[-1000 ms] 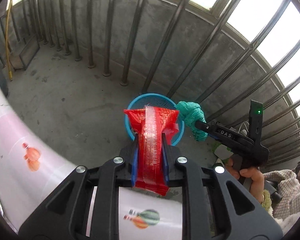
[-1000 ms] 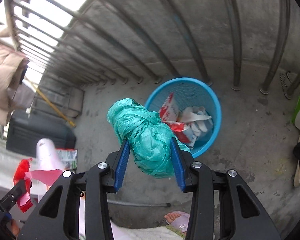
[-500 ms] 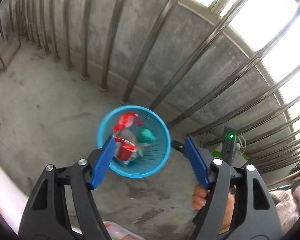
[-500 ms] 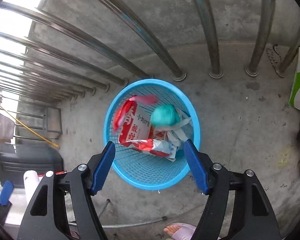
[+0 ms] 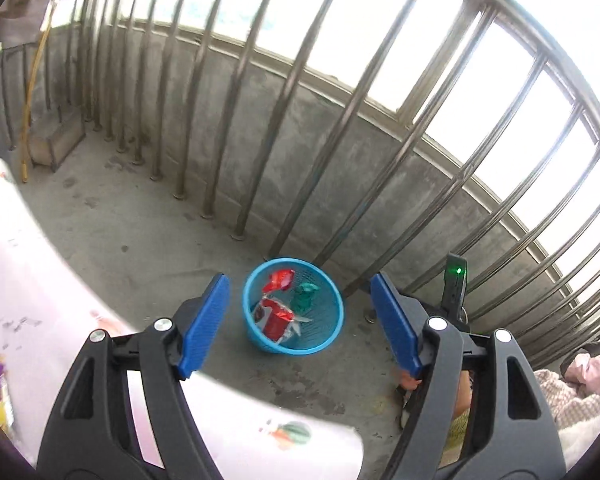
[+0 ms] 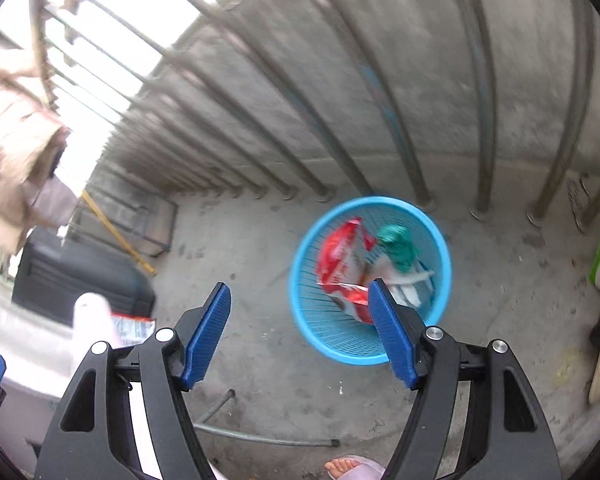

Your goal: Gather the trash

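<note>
Just basket (image 5: 332,308) beside railing (image 5: 284,120)

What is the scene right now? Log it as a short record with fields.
place: concrete floor beside a metal railing
bin: blue mesh basket, upright on the floor
in bin: red wrappers, green bag
left gripper: open, nothing between its fingers, jaws just opened
right gripper: open, nothing held, jaws just opened
left out: a wrapper at the left of the right wrist view

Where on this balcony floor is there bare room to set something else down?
Bare concrete lies left of the blue basket, between it and the railing bars. The basket holds red wrappers and a green bag. Clothing crowds the right side.
</note>
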The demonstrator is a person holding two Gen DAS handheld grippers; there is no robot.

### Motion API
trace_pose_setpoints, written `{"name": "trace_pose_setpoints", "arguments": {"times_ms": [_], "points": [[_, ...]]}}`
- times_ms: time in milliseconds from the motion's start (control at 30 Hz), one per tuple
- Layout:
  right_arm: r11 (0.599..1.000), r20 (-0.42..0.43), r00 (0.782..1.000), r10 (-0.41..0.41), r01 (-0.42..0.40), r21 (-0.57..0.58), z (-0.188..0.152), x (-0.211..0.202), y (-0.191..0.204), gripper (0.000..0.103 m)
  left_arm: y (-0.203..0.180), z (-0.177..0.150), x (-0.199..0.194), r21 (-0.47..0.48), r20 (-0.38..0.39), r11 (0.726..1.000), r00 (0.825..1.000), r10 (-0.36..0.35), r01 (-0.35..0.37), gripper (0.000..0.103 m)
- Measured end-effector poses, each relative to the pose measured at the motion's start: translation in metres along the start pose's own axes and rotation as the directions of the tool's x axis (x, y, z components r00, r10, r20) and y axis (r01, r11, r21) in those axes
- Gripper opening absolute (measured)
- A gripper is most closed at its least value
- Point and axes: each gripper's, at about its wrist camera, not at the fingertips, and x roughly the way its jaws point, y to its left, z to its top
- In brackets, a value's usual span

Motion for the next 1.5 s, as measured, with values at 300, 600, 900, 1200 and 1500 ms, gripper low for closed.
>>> {"name": "trace_pose_setpoints", "arguments": {"times_ms": [300, 600, 900, 1200, 1500], "points": [[0.993, -0.101, 0.992, 0.076, -0.084, -0.078, -0.022, -0.010, 0.051, 0.069, 0.071, -0.095, -0.150, -0.160, 0.110, 0.949, 0.950, 0.291, -0.272, 0.071], [0.723, -0.522, 0.836, 0.168, -0.465, -0.512, -0.167, -0.026, 0.204, 0.069, 0.112, -0.225, -0.240, -0.443, 0.066, 0.833, 0.914, 0.400, -0.333, 0.072], [0.272, -0.585, 0.810, -0.053, -0.552, -0.789, -0.287, -0.064, 0.246, 0.069, 0.106, -0.281, -0.210, -0.540, 0.009, 0.811, 0.962, 0.272, -0.225, 0.061], [0.127, -0.445, 0.891, -0.089, -0.433, -0.892, -0.334, -0.083, 0.249, 0.041, 0.110, -0.284, -0.186, -0.523, -0.009, 0.838, 0.984, 0.179, -0.157, 0.028], [0.174, -0.357, 0.932, -0.057, -0.343, -0.923, -0.335, -0.062, 0.279, 0.032, 0.140, -0.263, -0.190, -0.556, 0.051, 0.818, 0.976, 0.210, -0.146, 0.023]]}}
